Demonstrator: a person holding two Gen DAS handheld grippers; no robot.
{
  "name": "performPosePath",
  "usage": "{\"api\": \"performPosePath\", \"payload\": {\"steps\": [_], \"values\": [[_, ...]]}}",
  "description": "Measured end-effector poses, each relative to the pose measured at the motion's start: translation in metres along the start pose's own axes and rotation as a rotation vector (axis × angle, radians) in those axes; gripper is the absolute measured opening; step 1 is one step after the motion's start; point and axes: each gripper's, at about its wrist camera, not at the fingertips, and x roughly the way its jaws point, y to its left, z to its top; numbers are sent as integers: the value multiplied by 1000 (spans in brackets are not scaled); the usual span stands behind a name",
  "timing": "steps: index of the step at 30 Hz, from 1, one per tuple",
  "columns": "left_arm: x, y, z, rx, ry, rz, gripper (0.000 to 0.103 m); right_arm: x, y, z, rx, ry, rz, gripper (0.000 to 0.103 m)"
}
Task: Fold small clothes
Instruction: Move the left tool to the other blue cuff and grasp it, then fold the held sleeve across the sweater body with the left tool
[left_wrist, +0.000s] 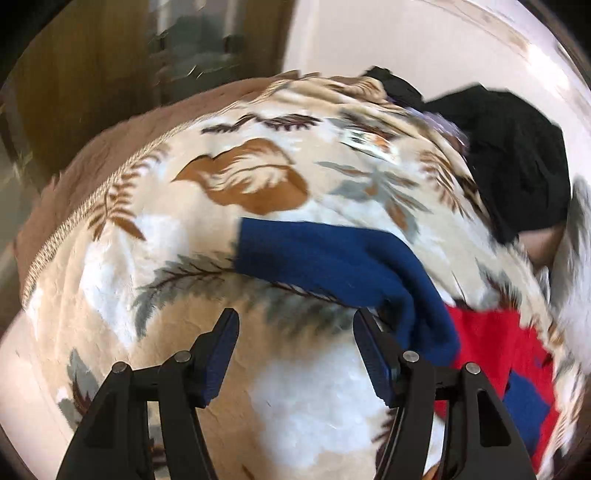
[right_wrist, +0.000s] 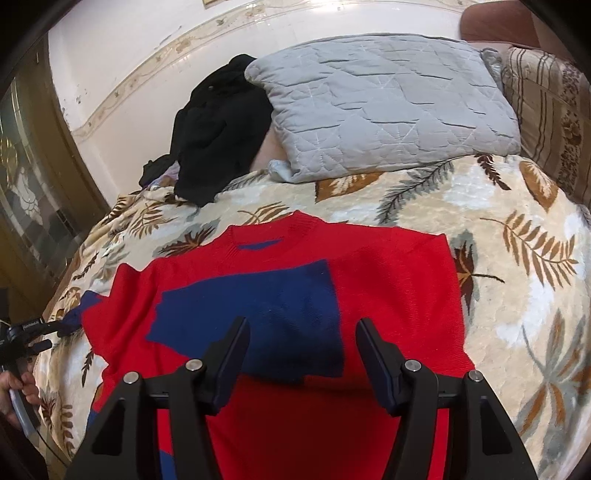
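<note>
- Lying flat on the leaf-patterned beige fleece blanket (right_wrist: 517, 221) is the red knitted sweater with a dark blue block on its chest (right_wrist: 388, 266), neck hole pointing toward the pillows.
- Hovering over the sweater's lower body is the right gripper (right_wrist: 301, 354); jaws are standing wide apart, nothing between them, blue pads facing each other.
- Stretching out to the left across the blanket is the dark blue knitted sleeve (left_wrist: 314, 254), its cuff end lying flat and its near end bunching beside the red body (left_wrist: 491, 339).
- Sitting just beside that bunched sleeve is the left gripper (left_wrist: 295, 339); jaws are gaping wide, holding nothing; its right finger (left_wrist: 373, 354) is next to the blue fabric, contact unclear because of motion blur.
- In the right wrist view the left gripper is showing at the far left edge (right_wrist: 33, 328), near the blue sleeve tip (right_wrist: 83, 306); grip unclear from that view.
- Resting at the head of the bed is a grey quilted pillow (right_wrist: 388, 107), with a striped floral cushion (right_wrist: 550, 122) just to its right.
- Lying in a heap by the white wall is a black crumpled garment (right_wrist: 218, 125), touching the pillow's left side.
</note>
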Motion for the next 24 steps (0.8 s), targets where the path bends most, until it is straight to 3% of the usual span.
{"api": "performPosePath", "payload": {"steps": [5,10,11,13,15,21,24], "values": [[27,27,12,-188,74,-93,66,2,5,0,0,2,13,64],[41,29,20,-259,71,-174,65,6,7,1,-9,3,19,64],[42,30,22,-268,57,-192,61,6,6,0,-9,3,20,64],[44,30,28,-271,38,-218,23,7,4,1,-1,5,24,64],[42,26,33,-251,11,-223,7,7,2,2,8,4,28,64],[16,11,39,-173,-123,-262,0,5,-7,5,23,-9,29,64],[7,1,41,-125,-137,-228,0,5,-9,6,29,-13,31,64]]}}
